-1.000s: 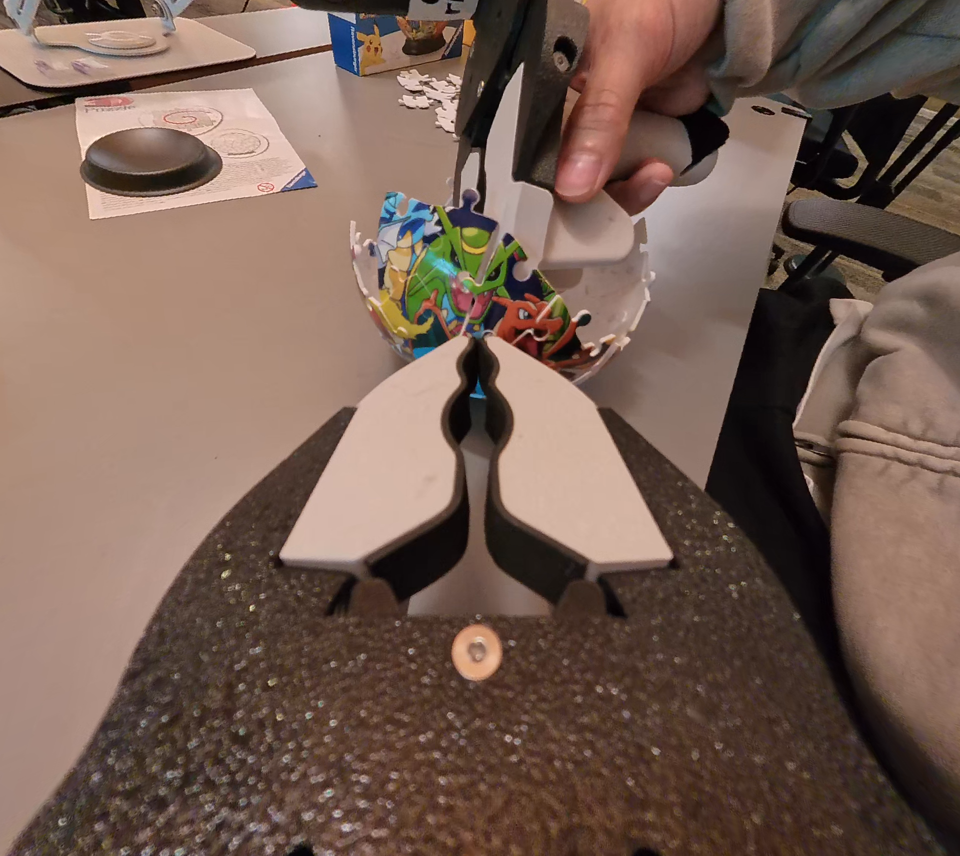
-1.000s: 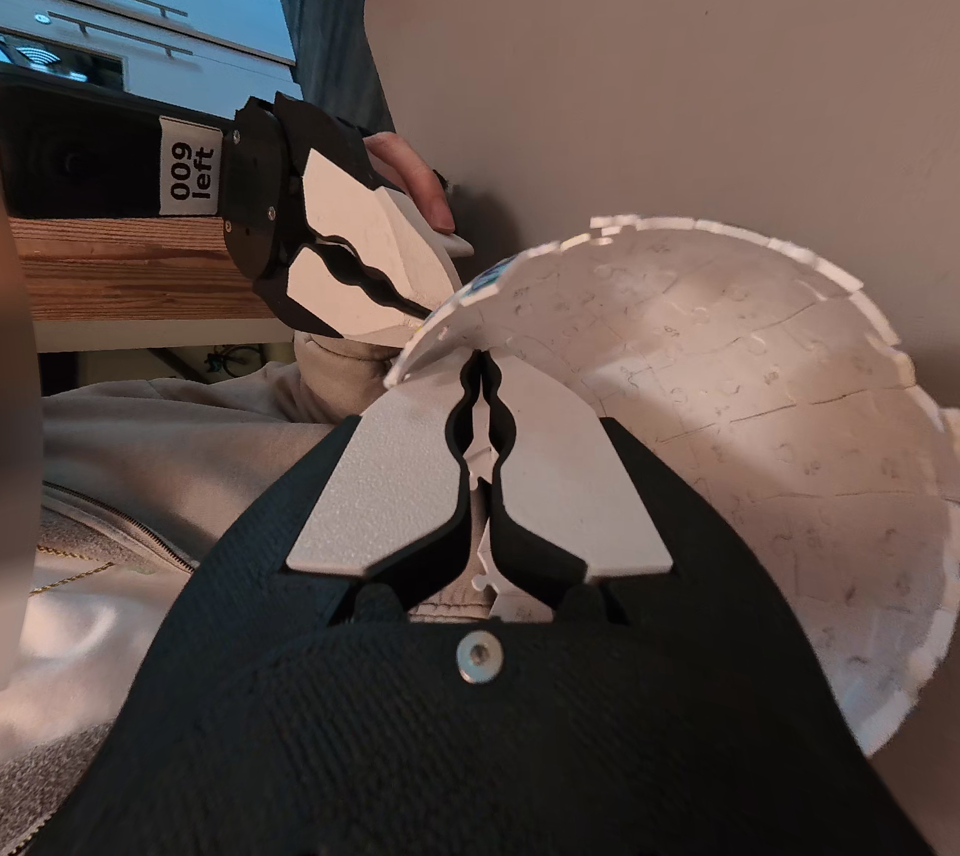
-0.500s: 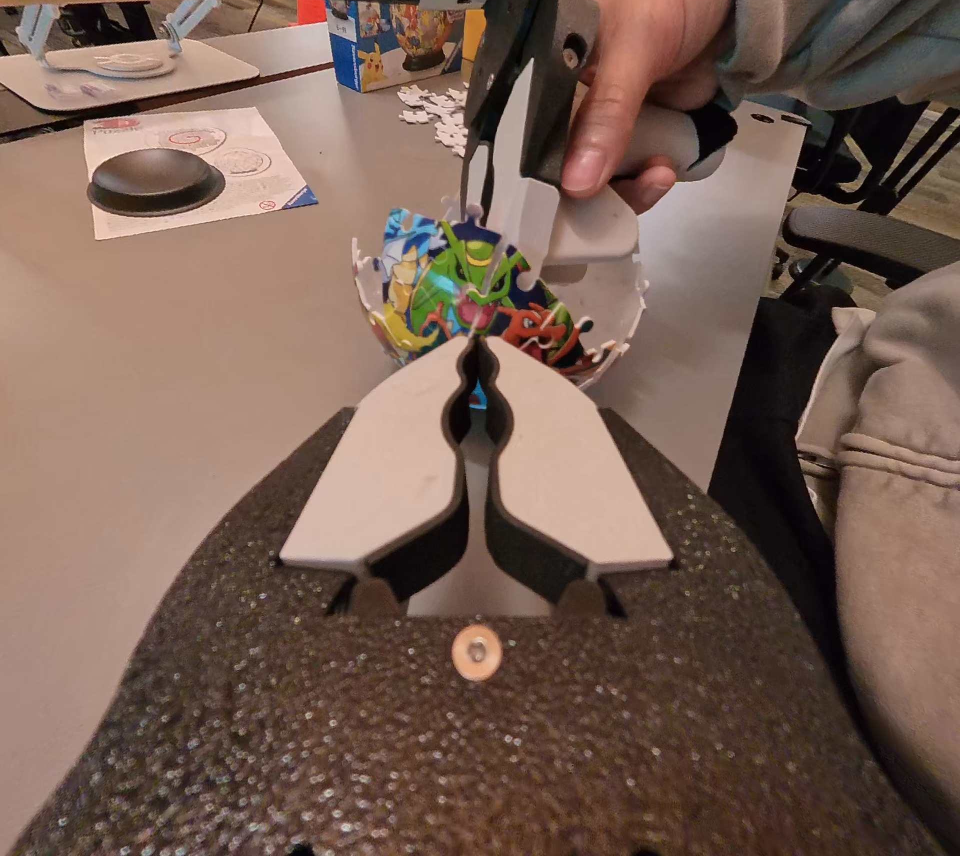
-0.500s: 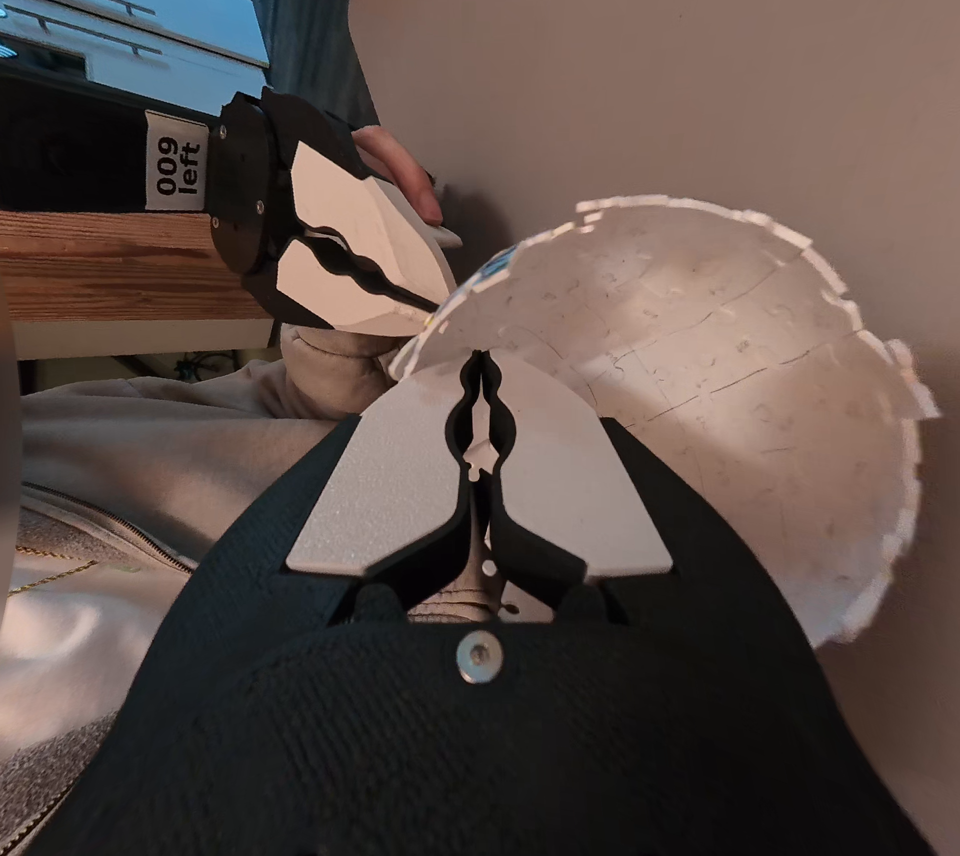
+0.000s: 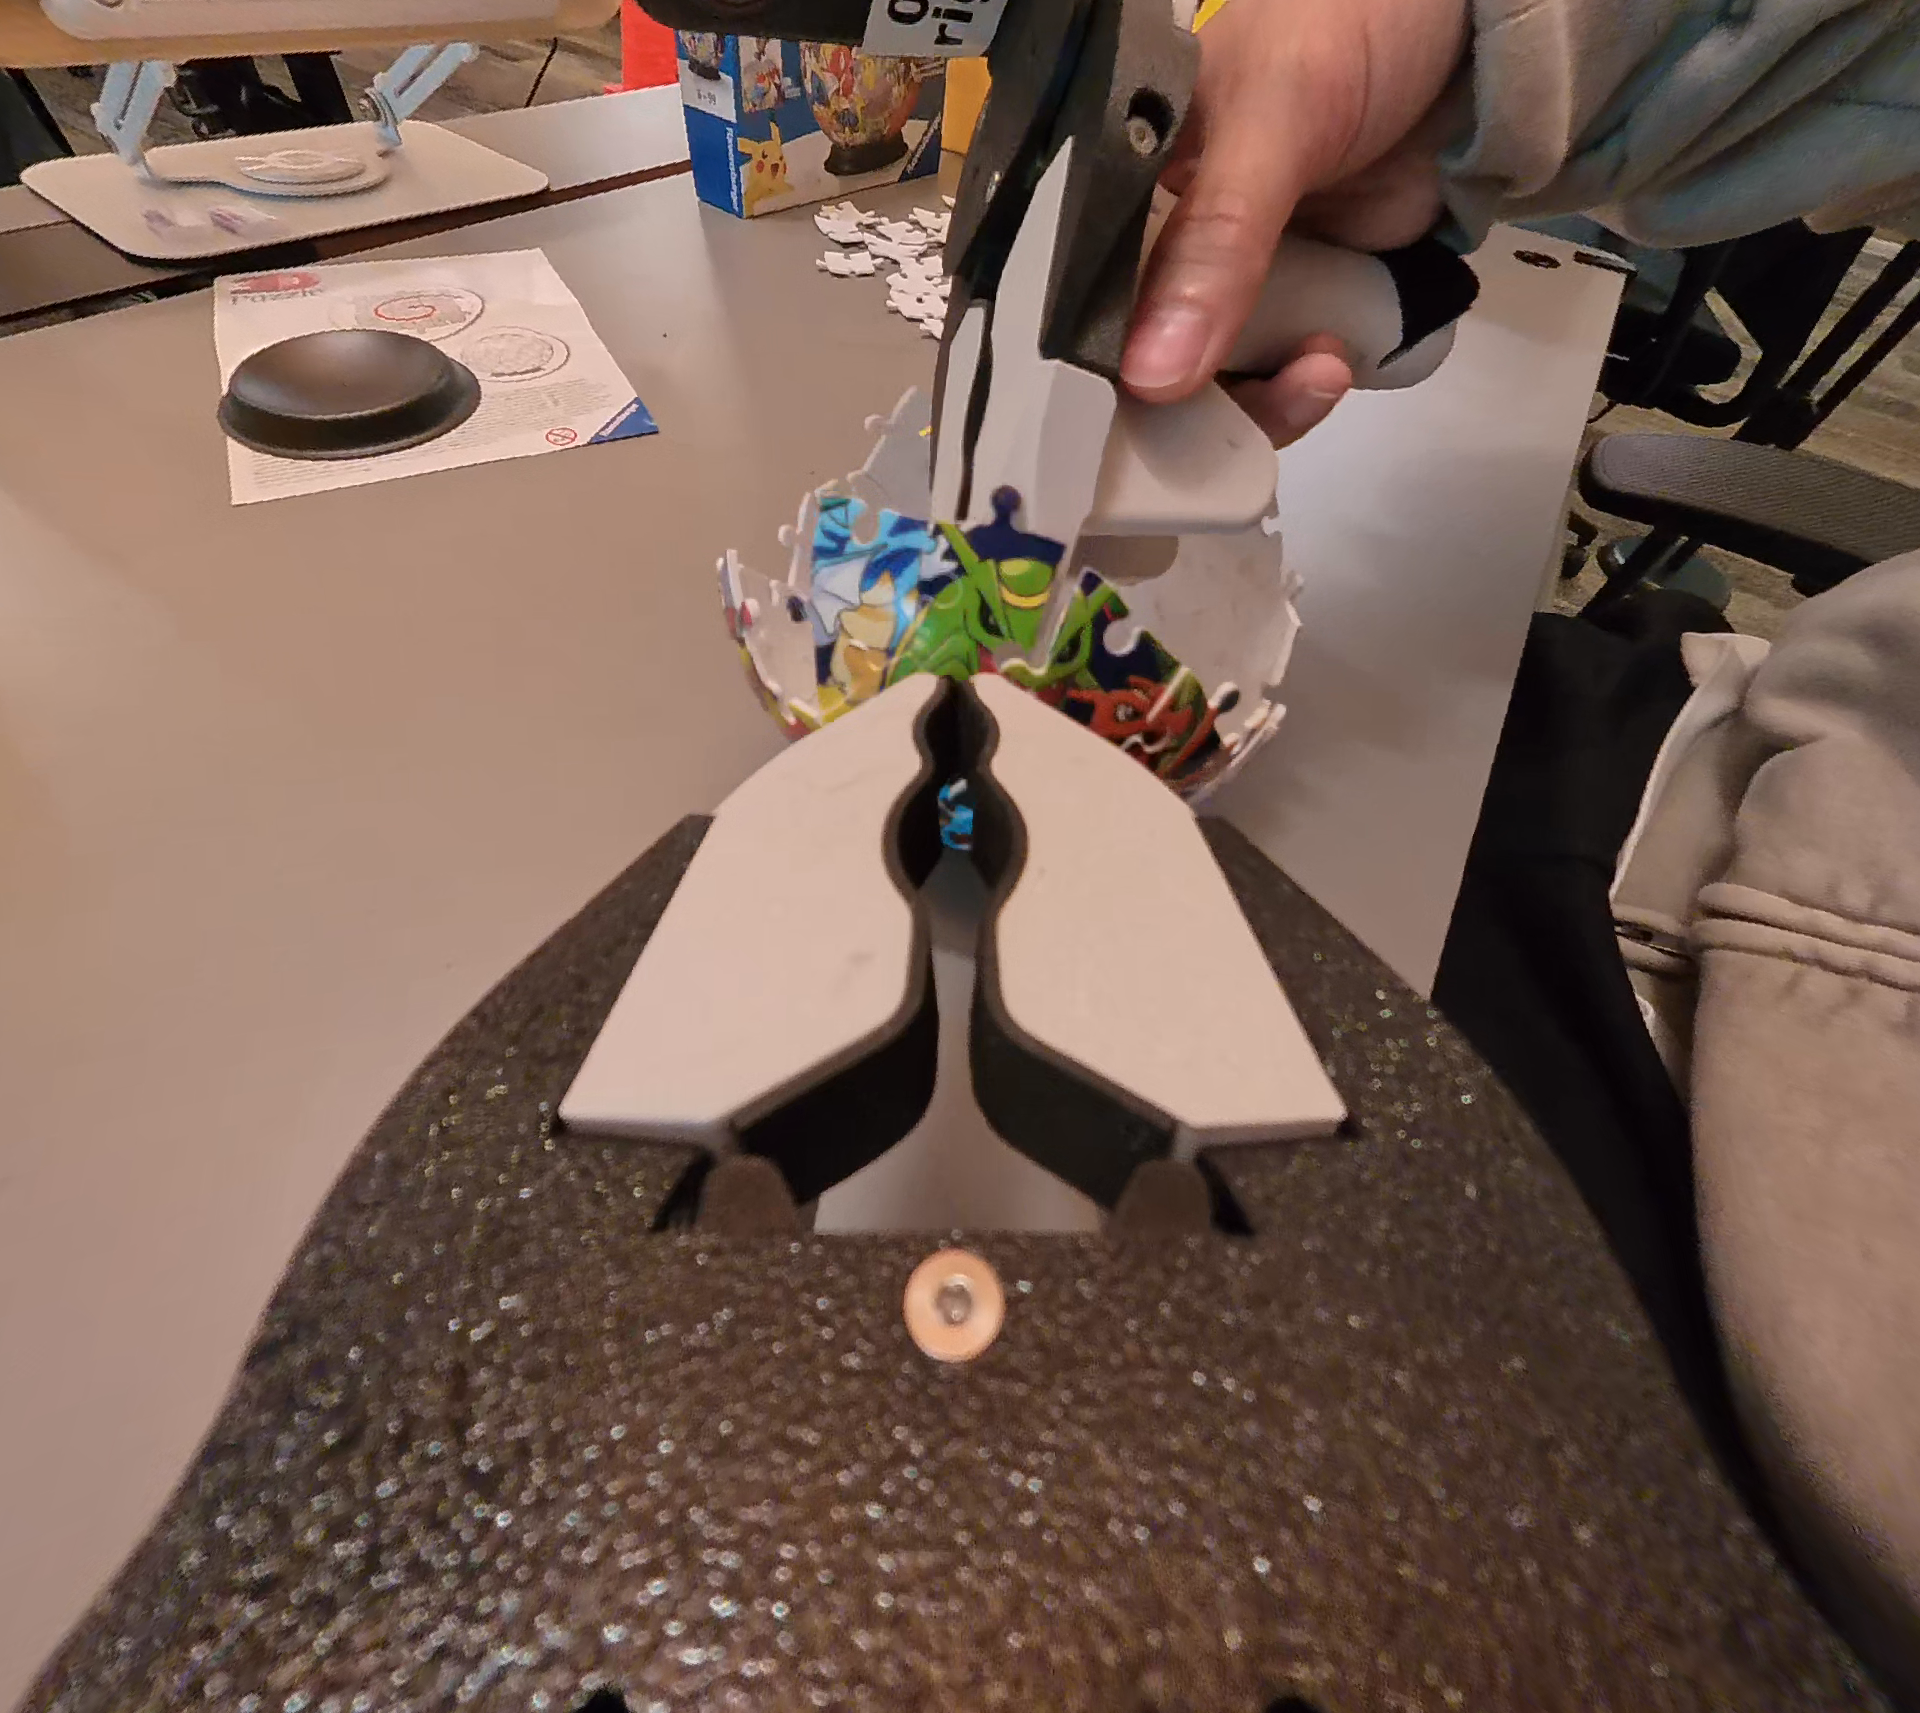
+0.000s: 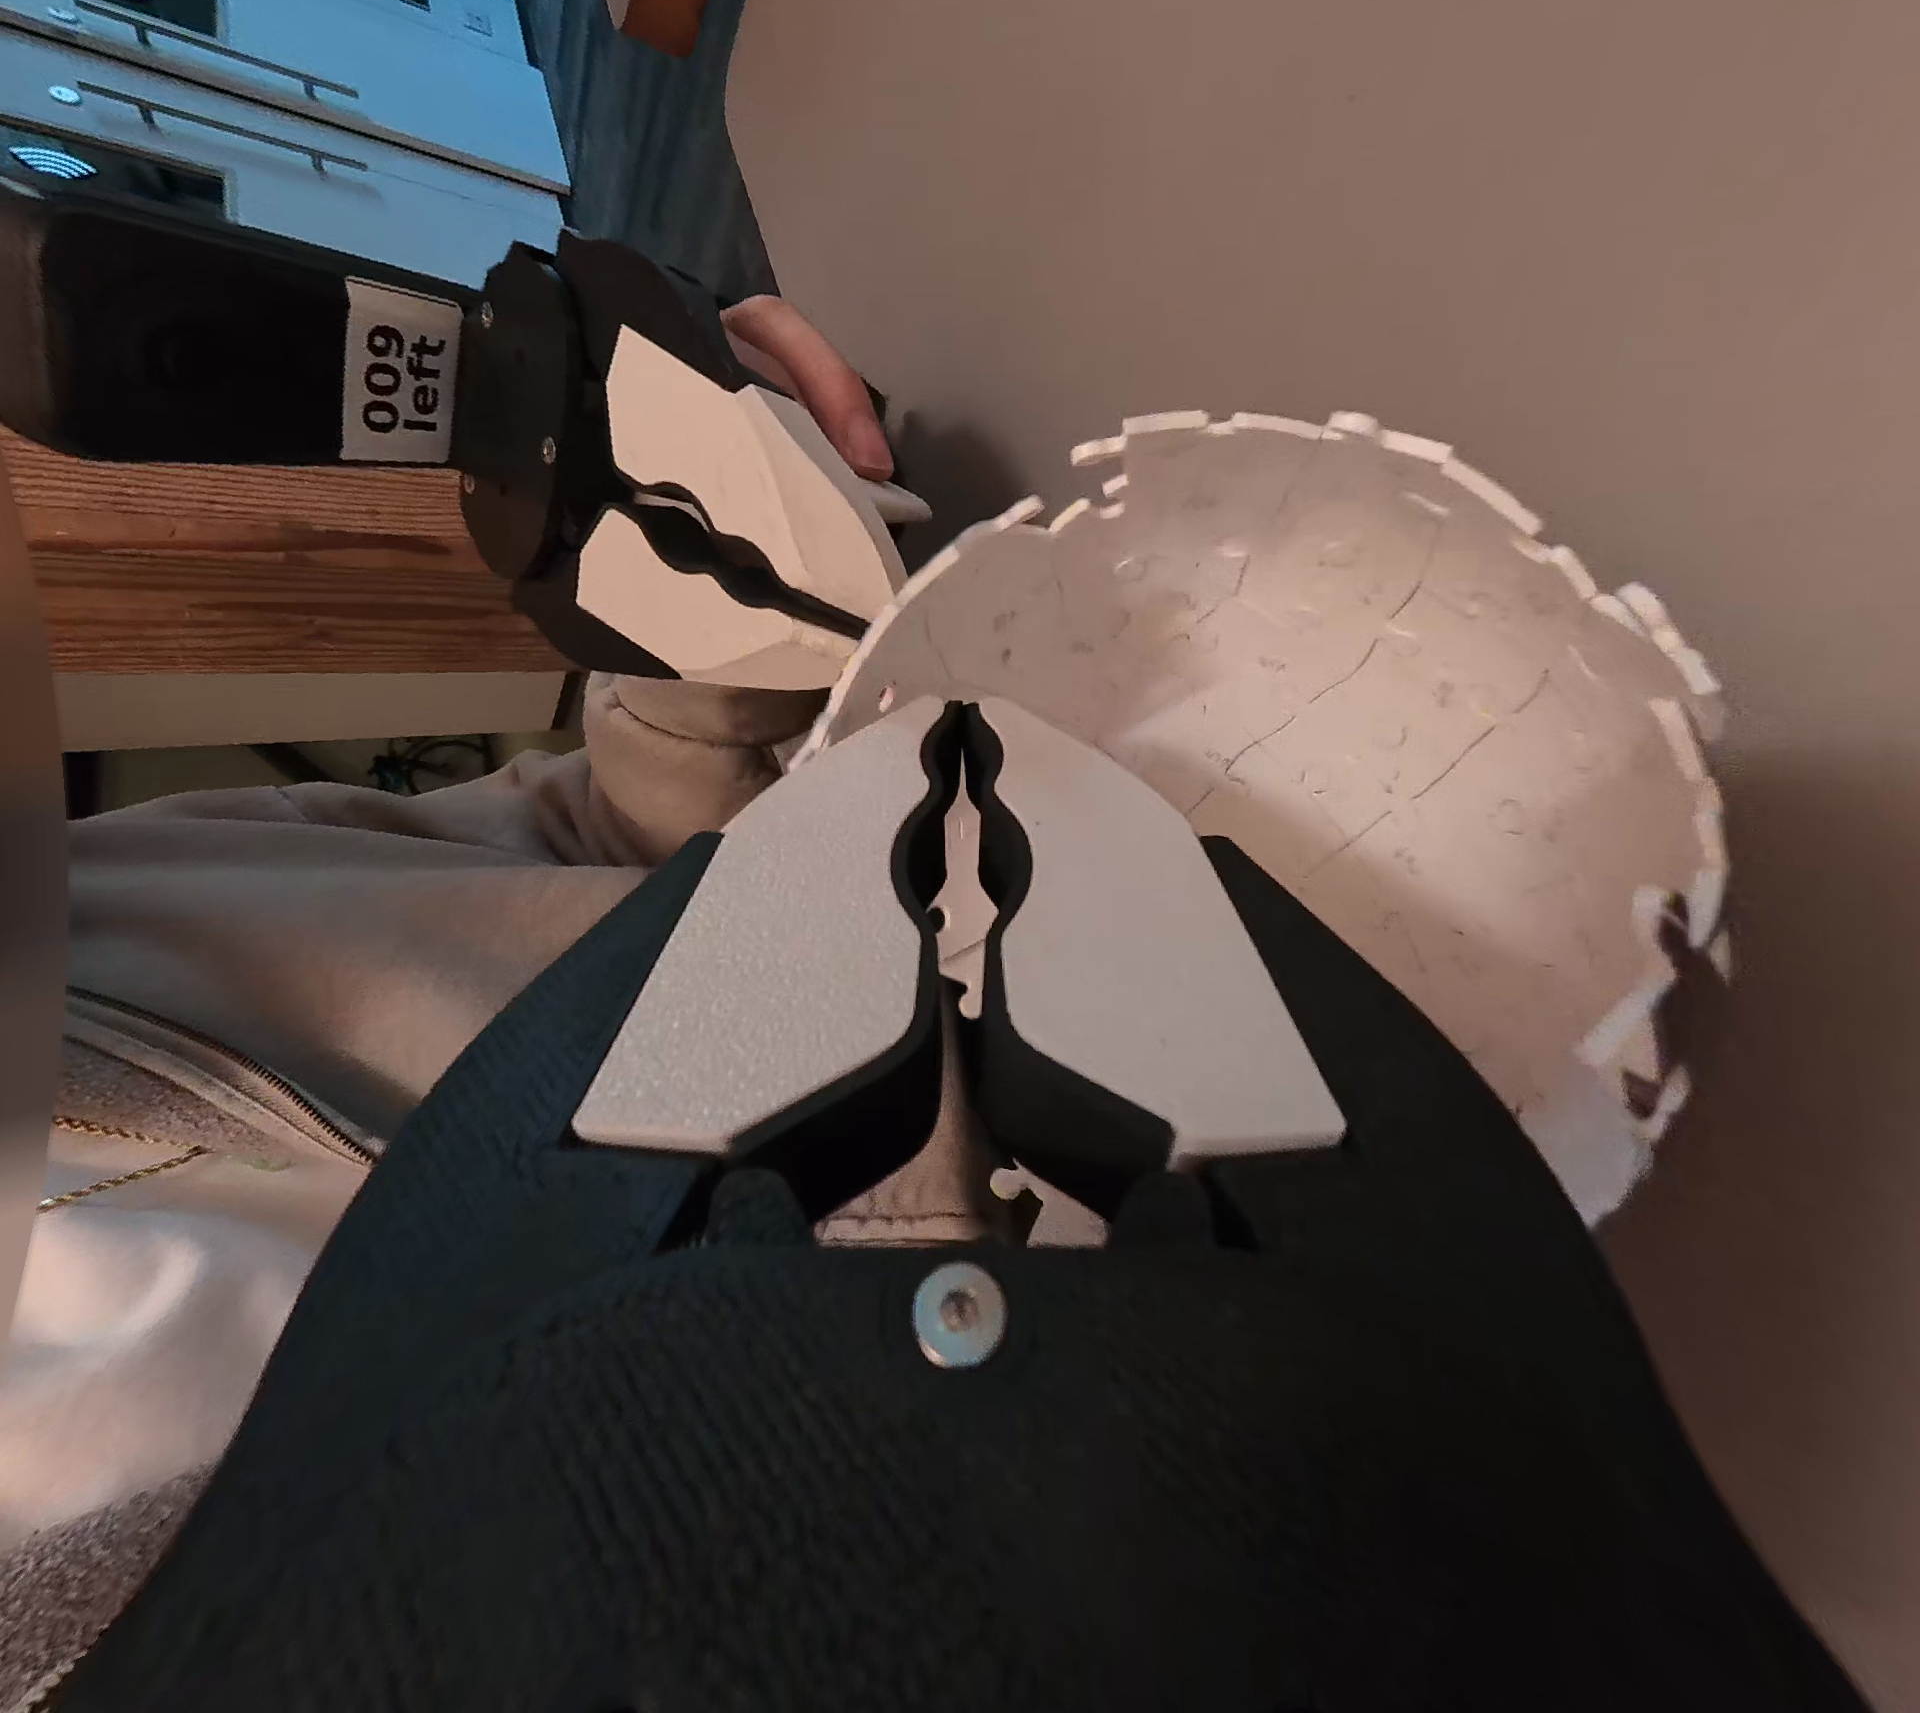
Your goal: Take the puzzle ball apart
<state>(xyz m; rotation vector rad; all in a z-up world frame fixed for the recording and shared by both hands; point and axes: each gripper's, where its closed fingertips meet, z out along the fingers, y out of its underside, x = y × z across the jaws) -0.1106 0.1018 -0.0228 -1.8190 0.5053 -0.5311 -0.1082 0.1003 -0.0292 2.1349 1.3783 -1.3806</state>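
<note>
The puzzle ball [image 5: 925,624] is a half shell with a jagged rim, colourful outside and white inside [image 6: 1299,728], standing on the grey table [image 5: 416,728]. My left gripper [image 5: 961,692] is shut on the shell's near rim; it also shows in the right wrist view [image 6: 847,624]. My right gripper [image 5: 968,510] comes down from above, held by a hand, and is shut on a puzzle piece [image 5: 1006,520] at the top of the near wall. In the right wrist view the right gripper [image 6: 961,707] has white piece edge [image 6: 961,905] between its fingers.
A black round stand [image 5: 348,390] lies on an instruction sheet at the left. A puzzle box [image 5: 821,115] and a heap of loose white pieces [image 5: 894,250] lie at the back. A document holder stands at the far left. The table's edge, a chair [image 5: 1745,500] and the person's lap are at the right. The tips of both grippers are at nearly the same place.
The right gripper has risen slightly with the piece in its grip. In the right wrist view the shell has swung, showing more of its notched far rim. The left gripper stays shut on the rim.
</note>
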